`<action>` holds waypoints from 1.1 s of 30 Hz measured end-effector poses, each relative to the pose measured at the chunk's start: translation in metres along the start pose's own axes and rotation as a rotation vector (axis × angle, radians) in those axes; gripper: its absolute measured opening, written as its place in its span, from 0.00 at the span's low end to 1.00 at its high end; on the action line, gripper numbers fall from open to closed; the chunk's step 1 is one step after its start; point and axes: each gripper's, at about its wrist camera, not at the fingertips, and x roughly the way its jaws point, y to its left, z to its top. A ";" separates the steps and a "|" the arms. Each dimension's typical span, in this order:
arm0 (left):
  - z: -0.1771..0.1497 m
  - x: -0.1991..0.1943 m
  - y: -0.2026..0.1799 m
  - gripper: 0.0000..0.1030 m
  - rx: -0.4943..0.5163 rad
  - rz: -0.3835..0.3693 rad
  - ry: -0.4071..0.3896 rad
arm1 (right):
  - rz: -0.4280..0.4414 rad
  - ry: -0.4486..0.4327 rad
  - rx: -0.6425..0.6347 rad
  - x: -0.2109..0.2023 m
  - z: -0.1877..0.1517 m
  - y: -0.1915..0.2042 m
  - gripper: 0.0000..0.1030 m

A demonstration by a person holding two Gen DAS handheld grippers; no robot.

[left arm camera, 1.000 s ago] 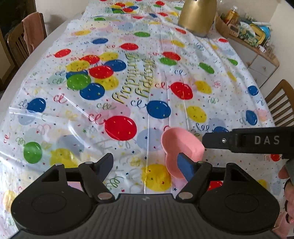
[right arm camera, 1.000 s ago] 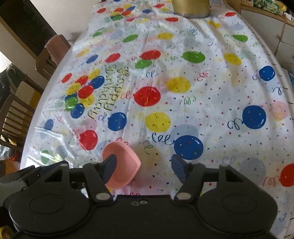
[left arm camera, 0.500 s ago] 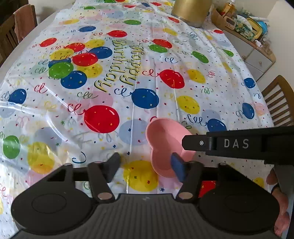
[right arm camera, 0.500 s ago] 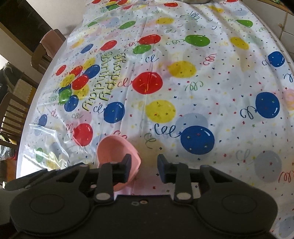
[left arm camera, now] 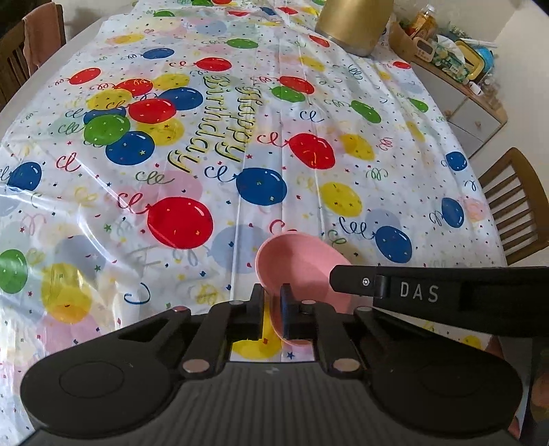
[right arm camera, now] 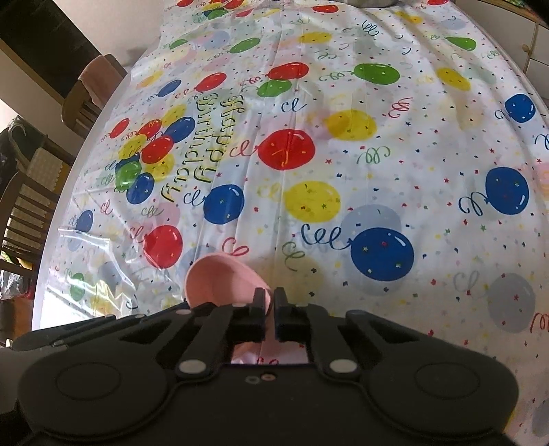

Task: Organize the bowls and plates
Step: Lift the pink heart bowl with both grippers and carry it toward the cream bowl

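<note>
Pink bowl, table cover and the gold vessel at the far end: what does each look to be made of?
Pink bowl: probably matte plastic or melamine, going by its even colour, thin rim and lack of glare. Table cover: thin glossy plastic sheet, with sharp fold creases, wrinkles and window glare. Gold vessel: likely metal with a satin gold finish and a greyer band at its base, though only partly in view.

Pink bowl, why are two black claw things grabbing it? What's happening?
A person is tidying dishes using a handheld gripper in each hand. Both are pinching the same pink bowl, which sits near the close edge of the balloon tablecloth. The left gripper has its jaws closed on the bowl's near rim, and the right gripper is clamped on the rim from the other side. The bowl looks tilted, as if about to be lifted. A gold container stands at the far end.
</note>
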 end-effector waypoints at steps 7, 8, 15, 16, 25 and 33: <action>-0.007 -0.017 -0.003 0.08 0.014 0.010 0.006 | 0.002 -0.002 0.005 -0.012 -0.009 0.006 0.02; -0.008 -0.021 -0.003 0.08 0.015 0.009 0.004 | 0.003 -0.004 0.003 -0.016 -0.011 0.007 0.02; -0.022 -0.057 -0.002 0.08 0.025 -0.013 -0.005 | 0.018 -0.019 -0.005 -0.044 -0.028 0.022 0.03; -0.024 -0.062 -0.002 0.08 0.028 -0.017 -0.008 | 0.018 -0.026 -0.009 -0.049 -0.031 0.025 0.03; -0.055 -0.115 0.000 0.08 0.048 -0.039 -0.027 | 0.028 -0.057 -0.046 -0.093 -0.063 0.050 0.03; -0.086 -0.152 0.007 0.08 0.057 -0.048 -0.027 | 0.034 -0.077 -0.076 -0.124 -0.098 0.076 0.03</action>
